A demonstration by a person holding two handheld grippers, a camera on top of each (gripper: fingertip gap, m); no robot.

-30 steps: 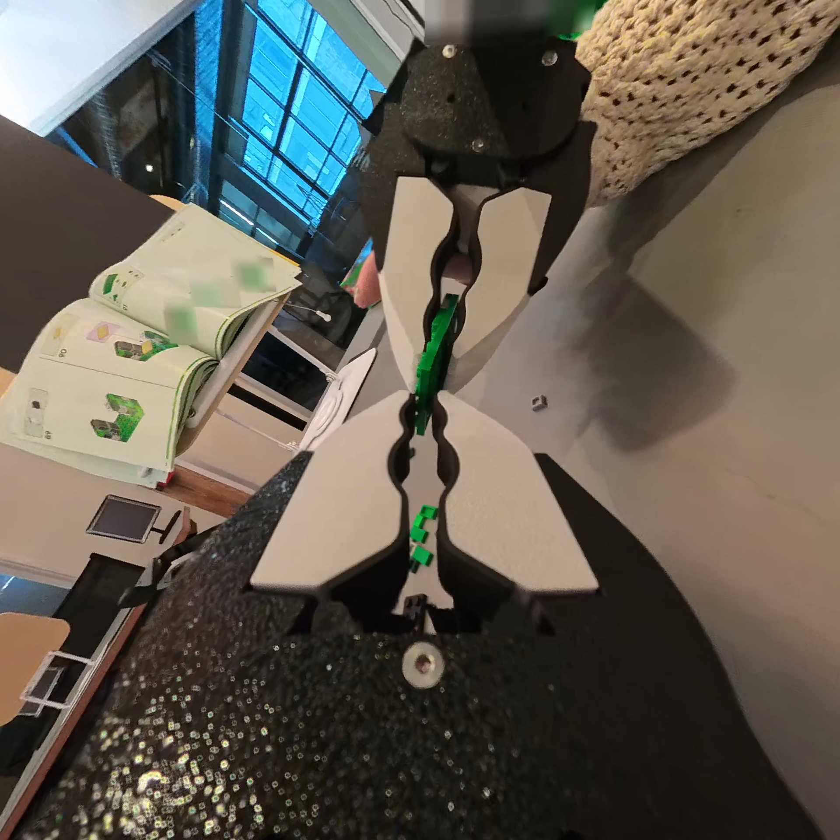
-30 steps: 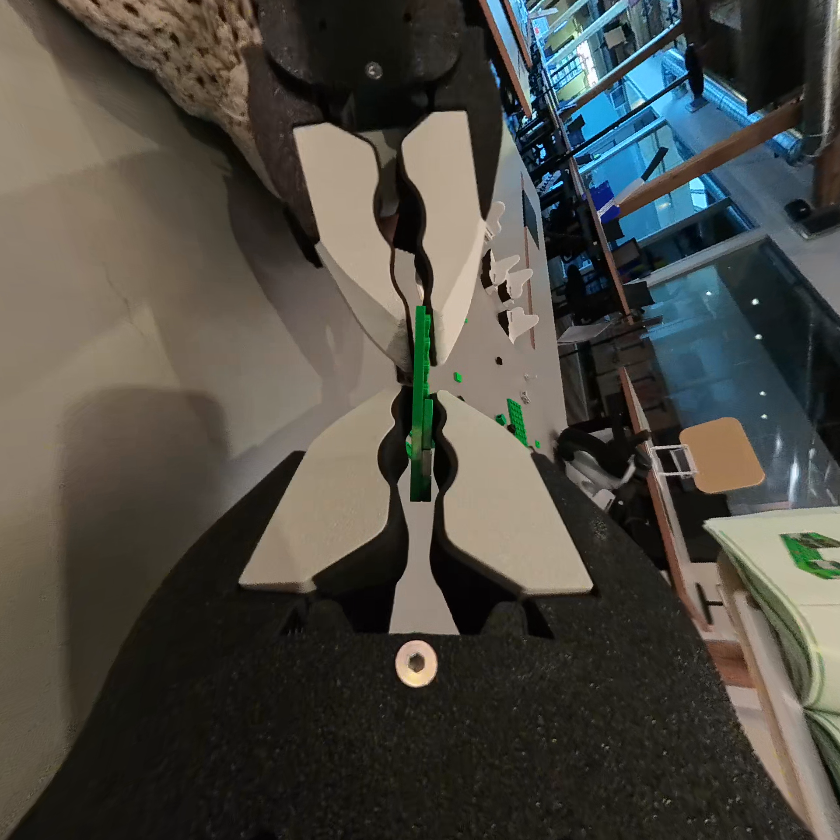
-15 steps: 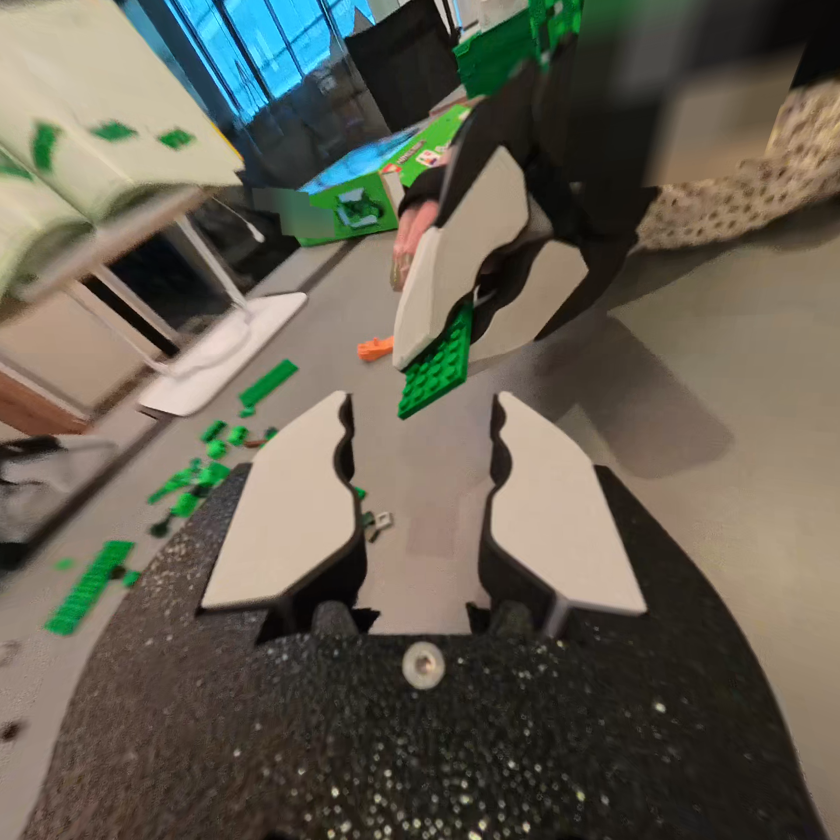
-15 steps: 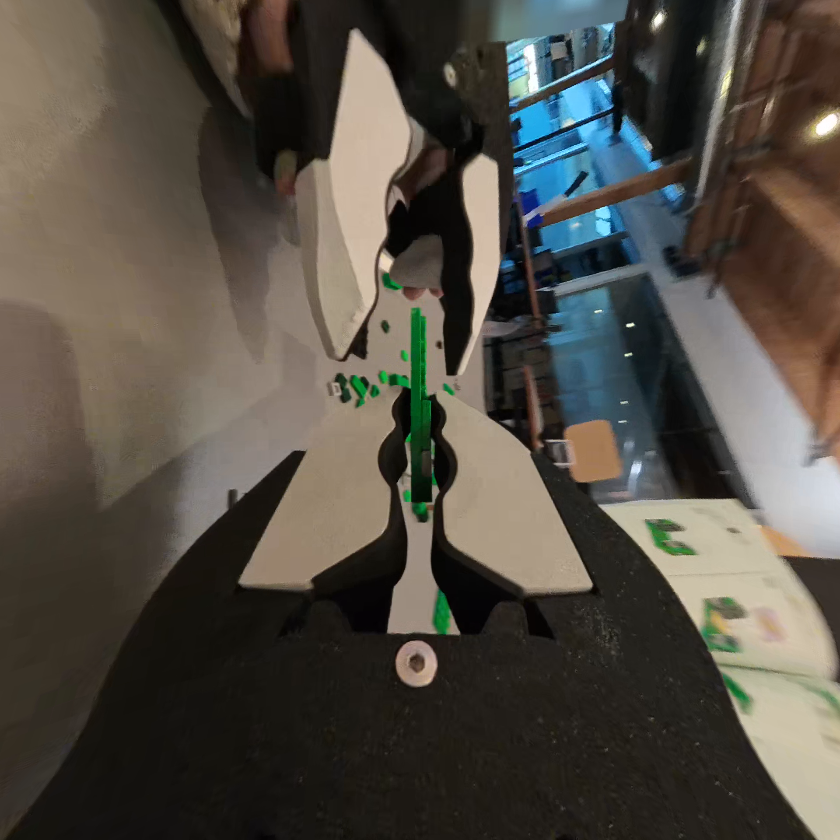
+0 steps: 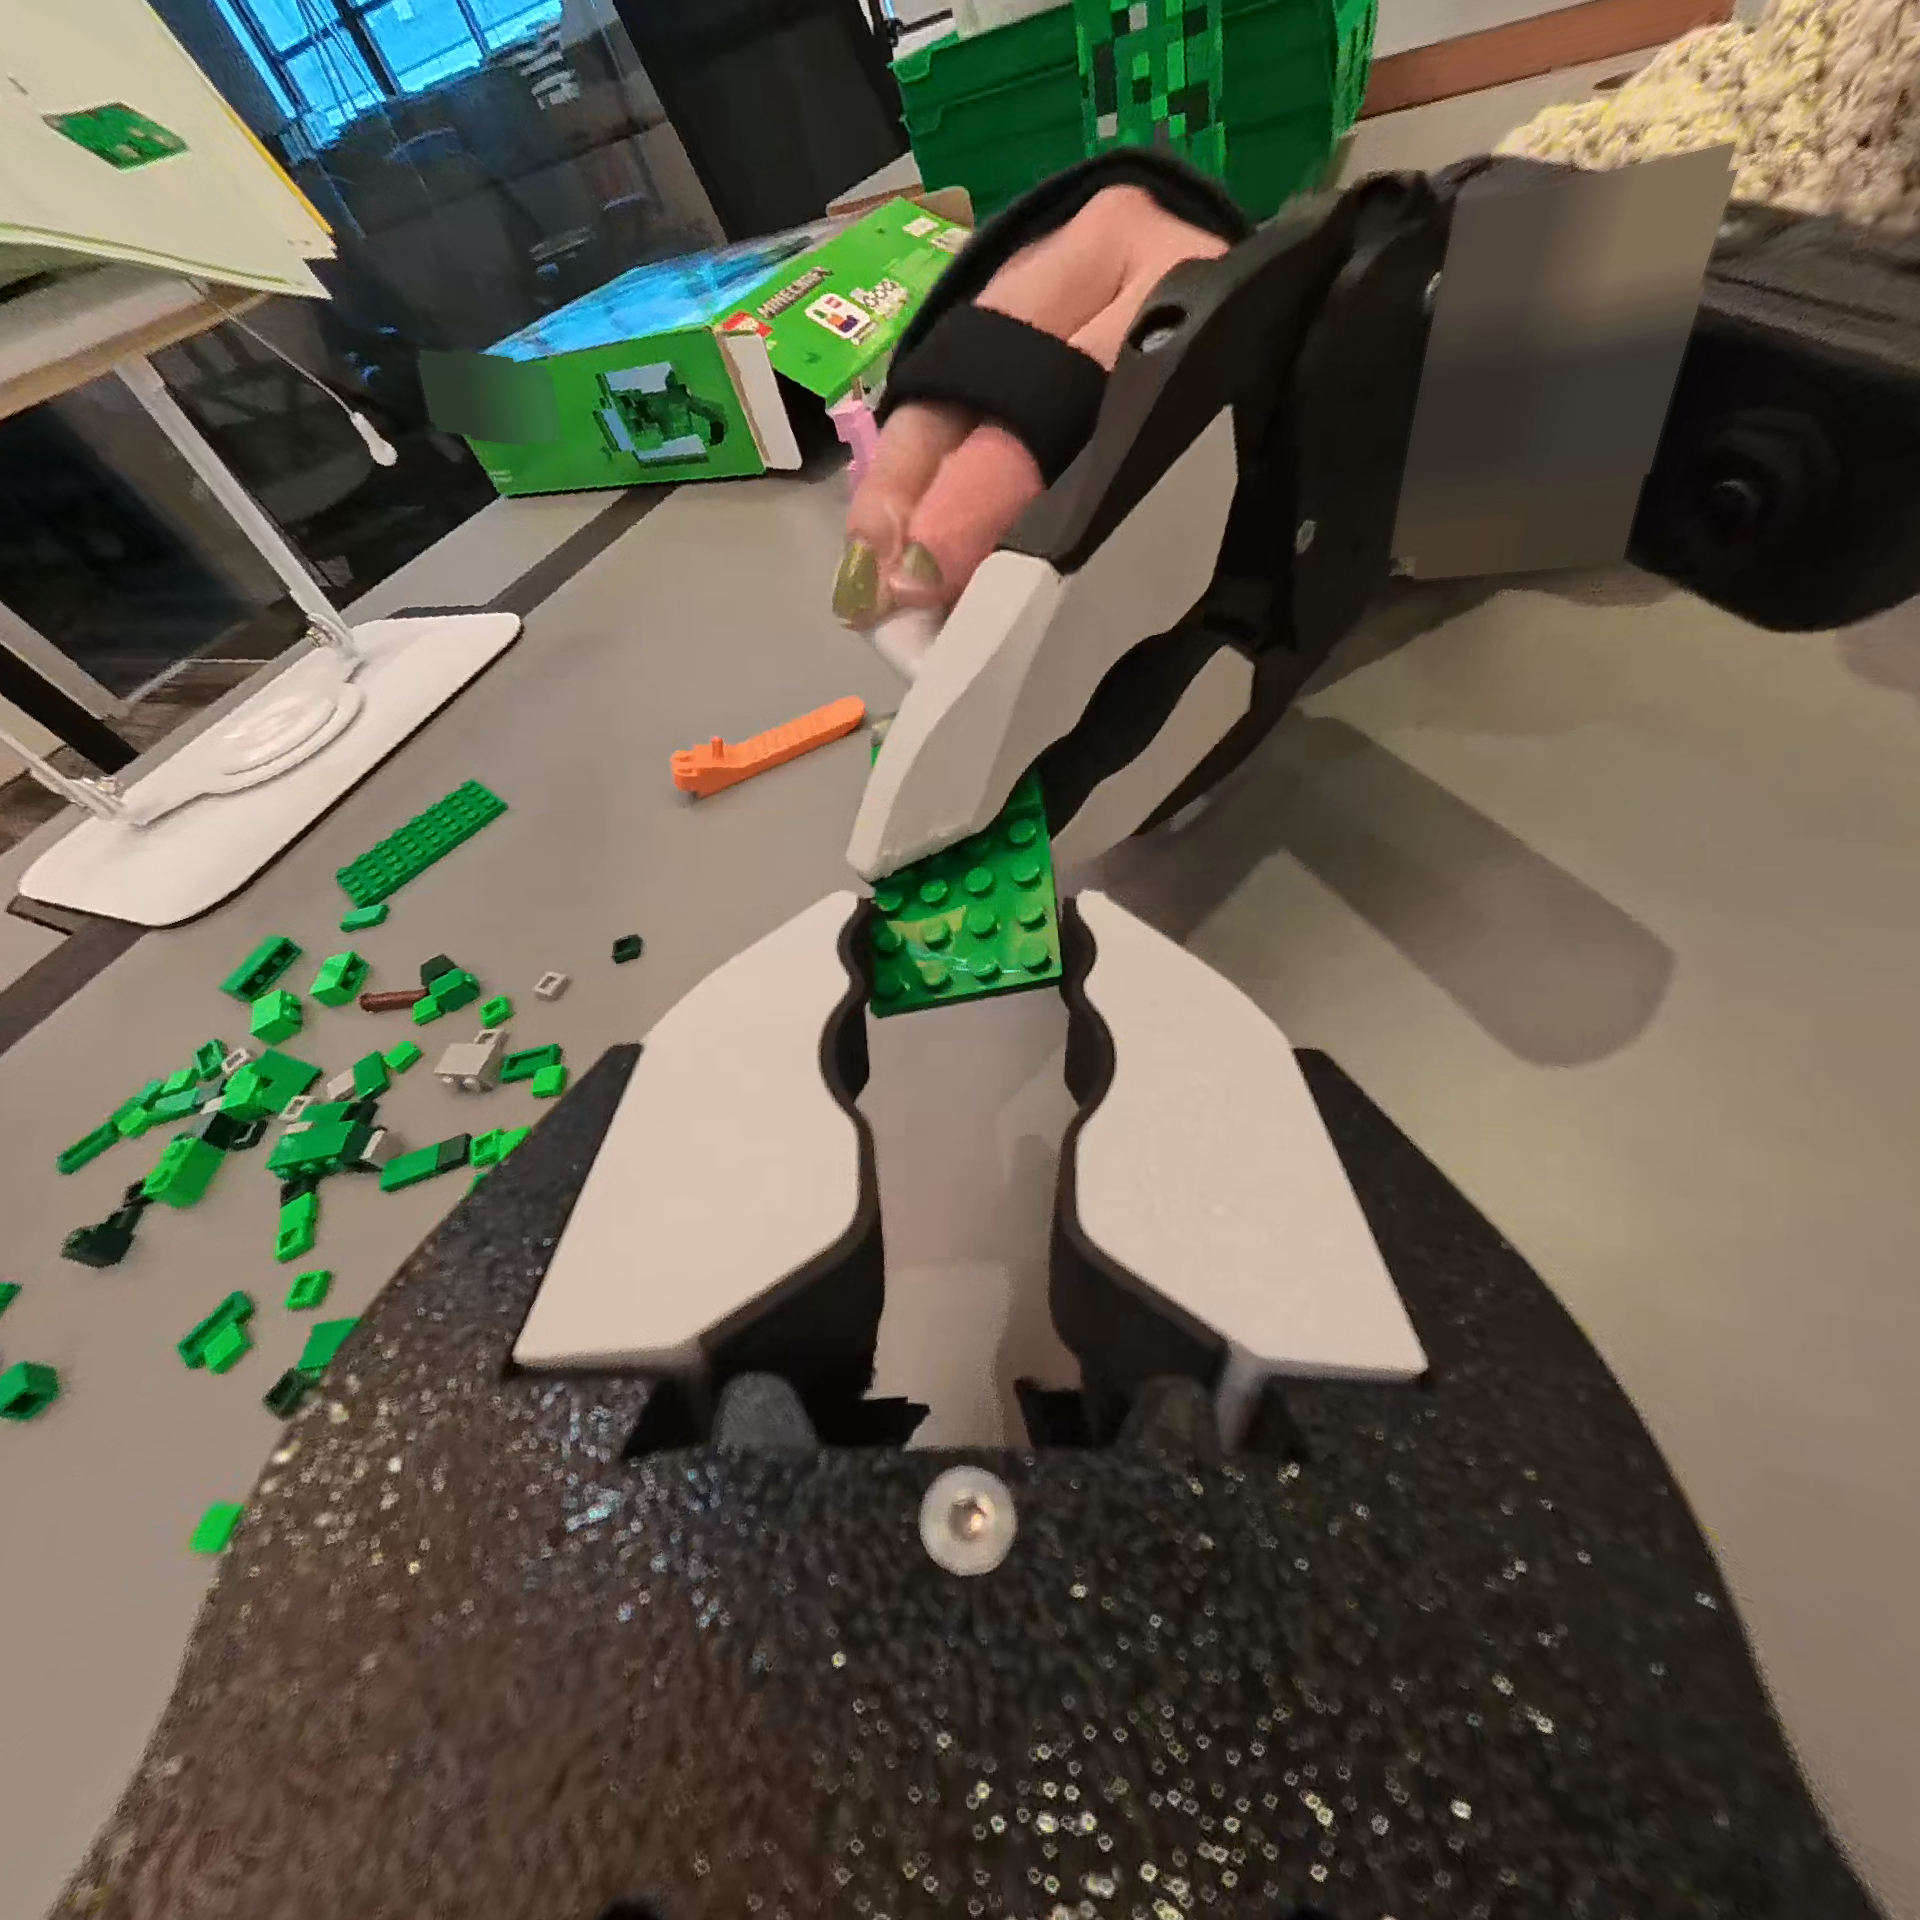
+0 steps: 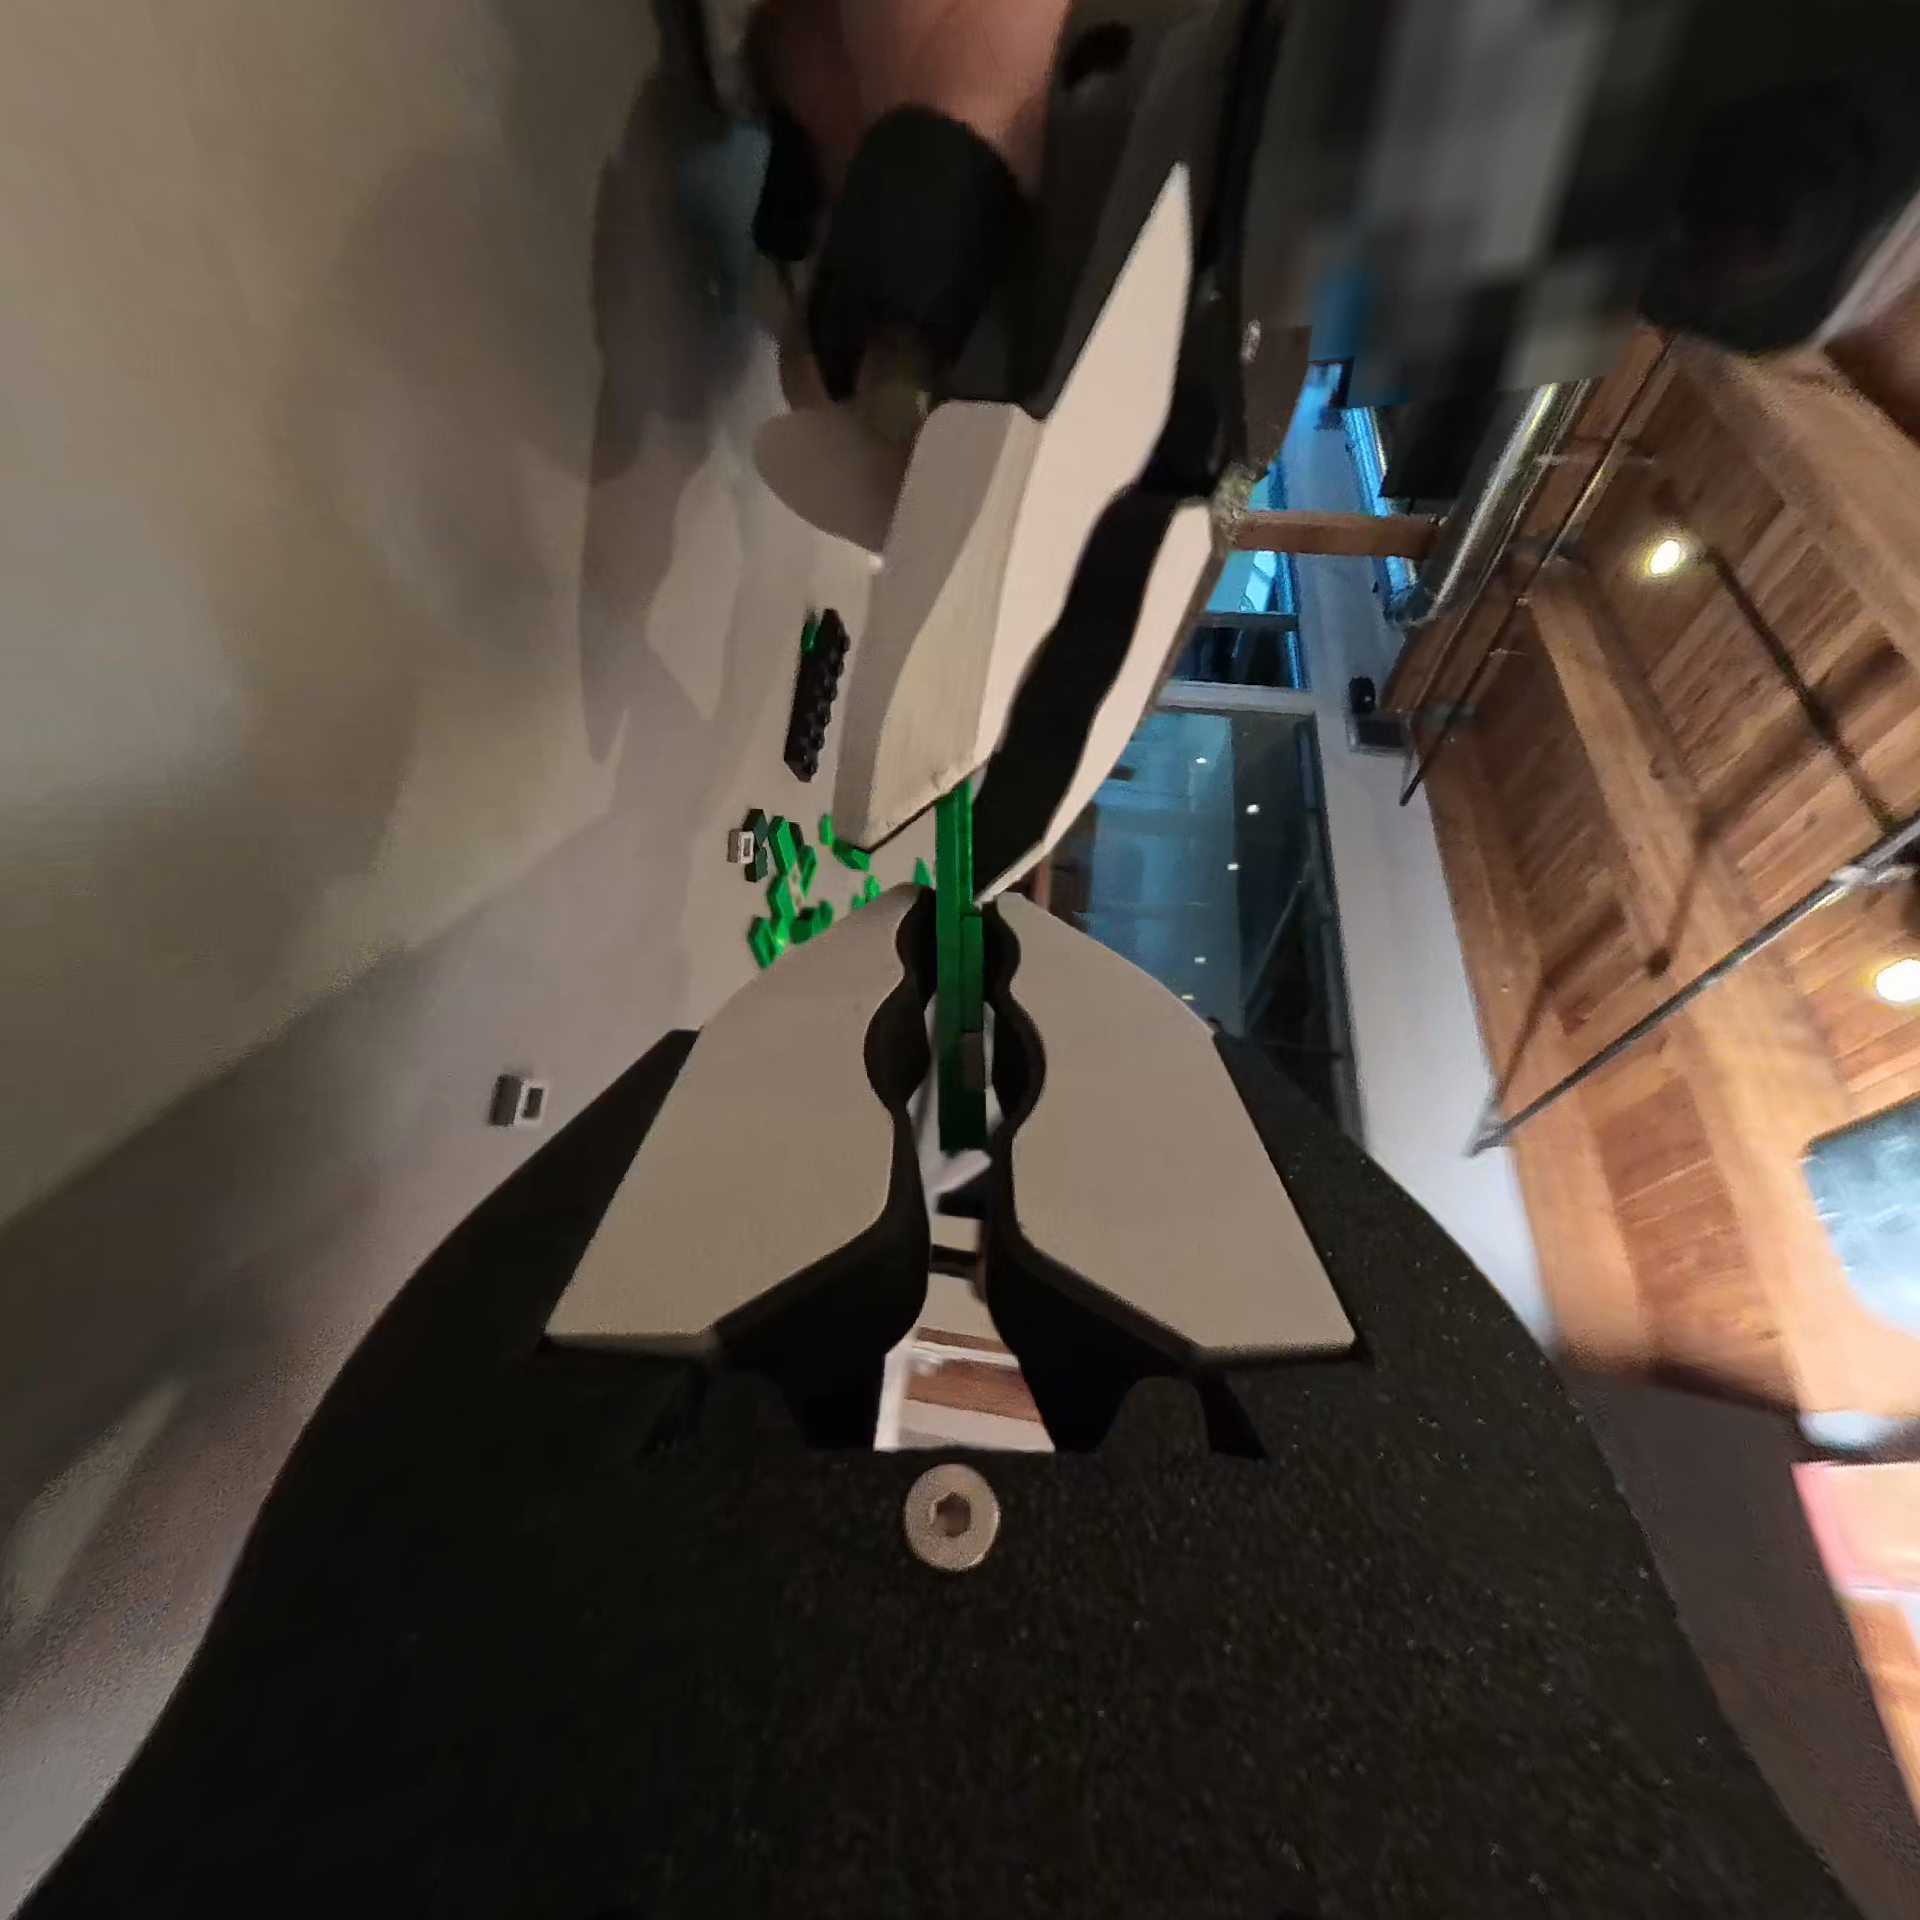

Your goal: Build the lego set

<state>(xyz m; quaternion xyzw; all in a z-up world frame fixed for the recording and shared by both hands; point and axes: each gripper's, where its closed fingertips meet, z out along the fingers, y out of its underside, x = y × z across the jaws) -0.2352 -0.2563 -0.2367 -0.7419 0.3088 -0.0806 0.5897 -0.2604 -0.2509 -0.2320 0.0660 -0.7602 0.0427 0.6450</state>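
Gripping of the green plate (image 5: 971, 935) is now recorded for the right gripper (image 6: 951, 925) alone: its fingers are pressed onto the plate edge-on, as seen in the right wrist view. The left gripper (image 5: 966, 914), shut on the same plate a second ago, is now catalogued as spread, its fingertips (image 5: 821, 914) standing at either side of the plate's near end; whether the edges are touched cannot quite be told, the frame being blurred. The plate is held in the air above the grey table (image 5: 1558, 1247), studs facing up in the left view. The shared hold is thus judged released, and a re-grip across the plate's width is probably being prepared. Items noted on the table to the left: a scatter of loose green pieces (image 5: 281, 1122), a long green plate (image 5: 421, 842), an orange brick separator (image 5: 764, 746), the set's green box (image 5: 665, 395).
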